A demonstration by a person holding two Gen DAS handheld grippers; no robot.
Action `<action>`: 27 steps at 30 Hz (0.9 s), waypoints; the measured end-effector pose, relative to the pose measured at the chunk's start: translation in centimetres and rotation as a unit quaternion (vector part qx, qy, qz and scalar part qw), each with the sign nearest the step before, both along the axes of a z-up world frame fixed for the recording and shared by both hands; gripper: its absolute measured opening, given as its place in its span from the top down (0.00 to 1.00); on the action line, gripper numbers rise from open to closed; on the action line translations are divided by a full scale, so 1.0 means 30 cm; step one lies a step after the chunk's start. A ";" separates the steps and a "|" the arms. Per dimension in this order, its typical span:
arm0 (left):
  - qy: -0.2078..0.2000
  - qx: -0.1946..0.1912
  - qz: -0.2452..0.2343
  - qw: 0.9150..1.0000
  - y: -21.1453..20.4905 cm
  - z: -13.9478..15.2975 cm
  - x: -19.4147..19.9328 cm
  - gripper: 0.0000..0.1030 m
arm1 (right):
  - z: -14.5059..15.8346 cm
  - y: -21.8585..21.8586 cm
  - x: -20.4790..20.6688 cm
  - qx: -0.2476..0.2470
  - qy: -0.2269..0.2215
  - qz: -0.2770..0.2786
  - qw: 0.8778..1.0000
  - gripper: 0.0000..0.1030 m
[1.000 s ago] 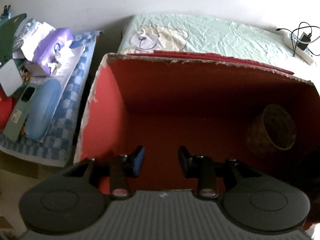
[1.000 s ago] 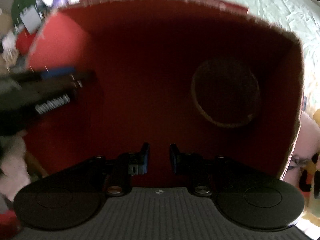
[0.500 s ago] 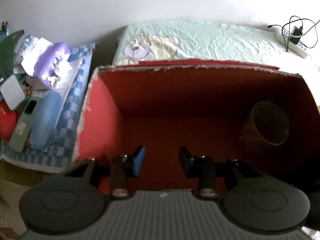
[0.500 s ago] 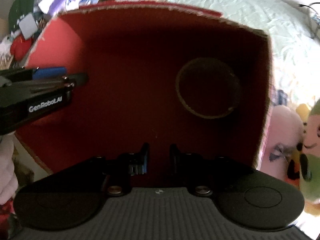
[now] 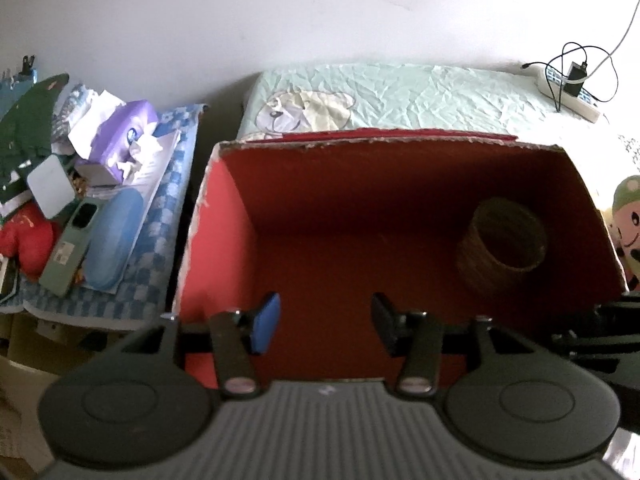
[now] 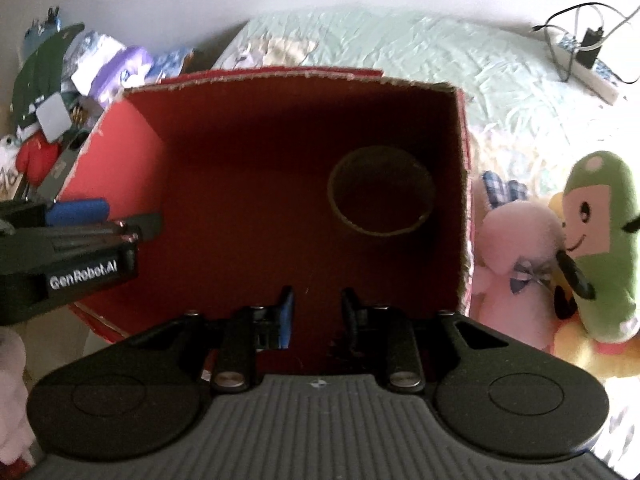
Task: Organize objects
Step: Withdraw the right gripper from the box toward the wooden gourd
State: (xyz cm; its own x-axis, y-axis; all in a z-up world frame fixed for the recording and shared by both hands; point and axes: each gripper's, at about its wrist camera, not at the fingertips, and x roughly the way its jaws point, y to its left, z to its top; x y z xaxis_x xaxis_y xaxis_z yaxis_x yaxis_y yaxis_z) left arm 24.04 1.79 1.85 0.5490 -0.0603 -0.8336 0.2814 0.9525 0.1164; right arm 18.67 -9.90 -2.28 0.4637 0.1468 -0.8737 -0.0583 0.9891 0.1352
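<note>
Between picks, my read: both grippers are over the red box (image 5: 224, 216) with nothing held. Left gripper (image 5: 325, 322): fingers spread and opening, gap empty. Right gripper (image 6: 316, 312): fingers narrowly apart, also opening, gap empty.

Box contents: one woven basket (image 5: 500, 246), ahead and right of the left fingers, near the right wall. Rest of the floor bare; the basket's inside is too dark to tell.

Next pick is likely the plush toys (image 6: 516, 240) on the bed, right of the right fingers, just outside the box wall. That calls for swinging right, clearing the rim and opening wider for soft bulk. The clutter pile (image 5: 100, 184) is left of the left fingers.
</note>
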 end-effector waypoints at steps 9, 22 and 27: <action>-0.012 0.007 -0.019 1.000 -0.035 0.013 -0.068 0.41 | 0.037 -0.049 -0.097 0.015 -0.051 -0.039 0.998 0.62; -0.043 0.021 0.021 0.999 -0.072 0.073 -0.179 0.31 | 0.100 -0.125 -0.199 0.056 -0.090 -0.009 0.994 0.62; -0.037 0.016 0.041 0.998 -0.085 0.085 -0.230 0.29 | 0.104 -0.166 -0.244 0.067 -0.095 0.003 0.993 0.63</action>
State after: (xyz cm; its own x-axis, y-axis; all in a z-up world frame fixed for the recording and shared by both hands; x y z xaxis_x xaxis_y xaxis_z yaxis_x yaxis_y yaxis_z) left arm 17.15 -0.77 4.41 0.6117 0.0145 -0.7910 0.1911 0.9675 0.1656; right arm 11.35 -14.89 0.86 0.6166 0.2589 -0.7435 -0.1011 0.9626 0.2513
